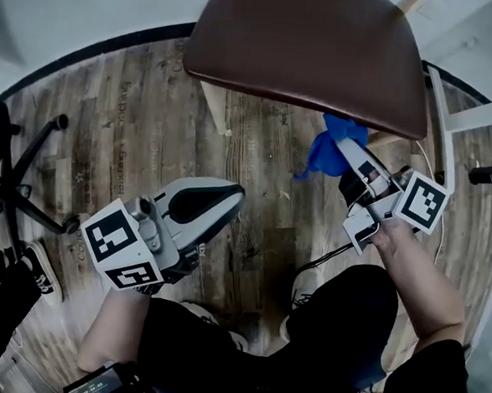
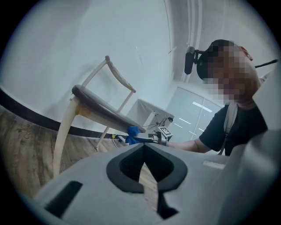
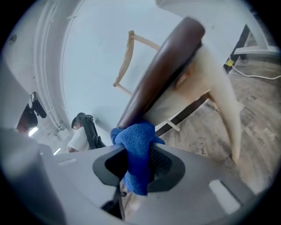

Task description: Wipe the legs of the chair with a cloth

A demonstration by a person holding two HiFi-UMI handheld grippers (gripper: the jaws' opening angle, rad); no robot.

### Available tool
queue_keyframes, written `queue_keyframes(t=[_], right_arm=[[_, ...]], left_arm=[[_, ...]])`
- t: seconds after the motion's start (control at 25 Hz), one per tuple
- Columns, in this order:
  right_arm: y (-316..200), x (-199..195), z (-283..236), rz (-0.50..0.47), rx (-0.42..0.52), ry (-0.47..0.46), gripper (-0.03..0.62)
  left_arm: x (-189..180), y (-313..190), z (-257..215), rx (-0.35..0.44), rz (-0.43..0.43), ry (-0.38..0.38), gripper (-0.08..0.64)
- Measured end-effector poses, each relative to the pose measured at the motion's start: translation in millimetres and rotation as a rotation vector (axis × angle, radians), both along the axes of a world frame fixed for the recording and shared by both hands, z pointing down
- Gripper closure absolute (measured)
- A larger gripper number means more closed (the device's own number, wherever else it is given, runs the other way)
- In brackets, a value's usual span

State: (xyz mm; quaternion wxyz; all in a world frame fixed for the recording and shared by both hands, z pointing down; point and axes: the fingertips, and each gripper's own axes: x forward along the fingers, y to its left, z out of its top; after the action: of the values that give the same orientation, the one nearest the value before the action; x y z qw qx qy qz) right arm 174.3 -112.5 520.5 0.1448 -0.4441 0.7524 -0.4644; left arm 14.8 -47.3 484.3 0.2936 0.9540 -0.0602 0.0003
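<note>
2 grippers are in the head view, one in each of the person's hands, above a wood-plank floor (image 1: 255, 192). At the left, the left gripper (image 1: 220, 200) hangs over bare boards, well apart from the chair. Its own view shows the left gripper's (image 2: 144, 149) fingers brought together at the tips, with nothing between them; only a sliver of floor shows through the hollow lower down.

In the middle stands the chair, with its brown seat (image 1: 315, 45) and pale wooden legs. 1 leg (image 1: 214, 105) slants down under the seat's left side.

To the right, the right gripper (image 1: 349, 157) reaches under the seat's near edge. Its fingers are clamped on a blue cloth (image 1: 327, 148) near another leg (image 1: 386, 139). I cannot tell whether the cloth touches the wood. In the right gripper view the cloth (image 3: 137, 132) bulges out from between the pads, just beside the seat's rim (image 3: 162, 74).

Only the left gripper view shows the open backrest (image 2: 116, 74), and it also shows the cloth (image 2: 133, 134) from the side. Only the head view shows the black office-chair base (image 1: 28, 185) at far left.
</note>
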Motion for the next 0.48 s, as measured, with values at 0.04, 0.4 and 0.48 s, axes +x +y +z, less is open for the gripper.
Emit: queue_keyframes(t=[0.04,0.4,0.48], right_arm=[[5,13,-1,0.032,-0.011,0.0,0.494],[44,111,7,0.235,-0.054,0.155,0.494],[47,120,13,0.226,-0.044,0.242,0.494]], left_arm=[[2,-1,1,-0.001,0.002,-0.002,0.561],[26,-2,6,-0.004,0.033,-0.004,0.561],[32,-1,9,0.006,0.042,-0.018,0.561]])
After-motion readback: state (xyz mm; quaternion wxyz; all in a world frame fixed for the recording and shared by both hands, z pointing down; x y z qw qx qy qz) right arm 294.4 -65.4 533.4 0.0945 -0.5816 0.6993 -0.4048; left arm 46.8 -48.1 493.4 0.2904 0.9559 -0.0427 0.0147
